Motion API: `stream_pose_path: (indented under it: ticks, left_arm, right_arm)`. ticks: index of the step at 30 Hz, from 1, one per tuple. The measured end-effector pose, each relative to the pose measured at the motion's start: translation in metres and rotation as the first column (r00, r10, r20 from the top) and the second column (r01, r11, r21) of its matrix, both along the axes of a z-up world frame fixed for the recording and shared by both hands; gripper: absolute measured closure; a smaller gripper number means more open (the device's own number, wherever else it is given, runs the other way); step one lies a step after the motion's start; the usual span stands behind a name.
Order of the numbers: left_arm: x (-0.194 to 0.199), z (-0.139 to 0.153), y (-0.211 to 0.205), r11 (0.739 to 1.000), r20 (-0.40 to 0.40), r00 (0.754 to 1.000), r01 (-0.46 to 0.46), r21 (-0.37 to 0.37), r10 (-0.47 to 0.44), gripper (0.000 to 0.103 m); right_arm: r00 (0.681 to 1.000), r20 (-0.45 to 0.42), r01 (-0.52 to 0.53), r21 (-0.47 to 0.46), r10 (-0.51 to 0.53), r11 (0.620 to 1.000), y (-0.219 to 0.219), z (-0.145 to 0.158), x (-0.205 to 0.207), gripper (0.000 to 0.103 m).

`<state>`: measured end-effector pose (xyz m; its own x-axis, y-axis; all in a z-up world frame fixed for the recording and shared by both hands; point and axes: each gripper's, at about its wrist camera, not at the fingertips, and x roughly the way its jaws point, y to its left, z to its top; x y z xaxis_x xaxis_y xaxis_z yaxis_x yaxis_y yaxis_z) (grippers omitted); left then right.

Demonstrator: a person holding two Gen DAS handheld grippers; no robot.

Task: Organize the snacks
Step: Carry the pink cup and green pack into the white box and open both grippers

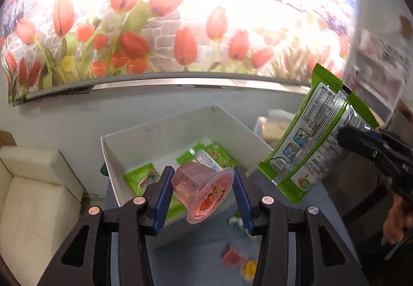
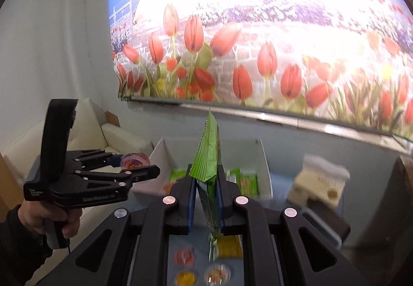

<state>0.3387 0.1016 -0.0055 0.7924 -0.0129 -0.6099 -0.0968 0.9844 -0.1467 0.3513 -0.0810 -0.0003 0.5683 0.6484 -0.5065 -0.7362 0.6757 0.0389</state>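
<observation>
Between left fingers [image 1: 165,190]: jelly cup [image 1: 204,190].

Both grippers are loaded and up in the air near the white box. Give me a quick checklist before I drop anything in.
1. Left gripper clamped on pink jelly cup: ok, though the cup sits tilted.
2. Right gripper shut on green snack bag: ok.
3. White box open on top: ok.
4. Free floor space in the box beside the green packets already inside: ok.
5. The two grippers apart from each other: ok.
6. Cup directly above the box: cannot tell.
</observation>
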Motion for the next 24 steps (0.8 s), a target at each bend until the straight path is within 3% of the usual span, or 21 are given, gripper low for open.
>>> stream_pose_path:
  ticks: [4,7,14,17,18,19,20,21,24]
  left_arm:
    - [0.037,0.005,0.031,0.995,-0.018,0.996,-0.081,0.063,0.083,0.053]
    - [0.059,-0.001,0.049,0.993,-0.047,0.993,-0.101,0.067,0.104,0.053]
    - [0.091,-0.036,0.068,0.990,-0.123,0.984,-0.124,0.074,0.132,0.053]
    - [0.093,-0.039,0.069,0.987,-0.119,0.983,-0.132,0.093,0.142,0.052]
    - [0.094,-0.041,0.070,0.987,-0.127,0.982,-0.132,0.087,0.143,0.049]
    - [0.095,-0.042,0.071,0.989,-0.133,0.982,-0.125,0.073,0.134,0.031]
    - [0.095,-0.043,0.072,0.989,-0.135,0.981,-0.130,0.077,0.139,0.014]
    - [0.093,-0.042,0.073,0.986,-0.121,0.982,-0.138,0.089,0.148,0.010]
    - [0.091,-0.042,0.076,0.987,-0.111,0.983,-0.137,0.088,0.146,0.009]
  right_arm:
    - [1.000,0.017,0.010,-0.058,-0.010,0.998,0.050,0.009,0.045,0.089]
    - [1.000,0.018,0.024,-0.107,-0.022,0.994,0.075,0.000,0.071,0.089]
    - [0.998,-0.035,0.041,-0.149,-0.047,0.988,0.095,-0.031,0.110,0.089]
    - [0.996,-0.061,0.051,-0.154,-0.061,0.987,0.097,-0.041,0.118,0.089]
    - [0.996,-0.065,0.050,-0.157,-0.061,0.986,0.096,-0.044,0.119,0.080]
    - [0.996,-0.060,0.056,-0.173,-0.068,0.983,0.096,-0.047,0.120,0.068]
    - [0.995,-0.033,0.082,-0.185,-0.089,0.979,0.095,-0.048,0.119,0.035]
    - [0.994,0.003,0.107,-0.175,-0.109,0.979,0.091,-0.048,0.116,0.019]
    - [0.994,-0.018,0.105,-0.142,-0.108,0.984,0.081,-0.047,0.118,0.018]
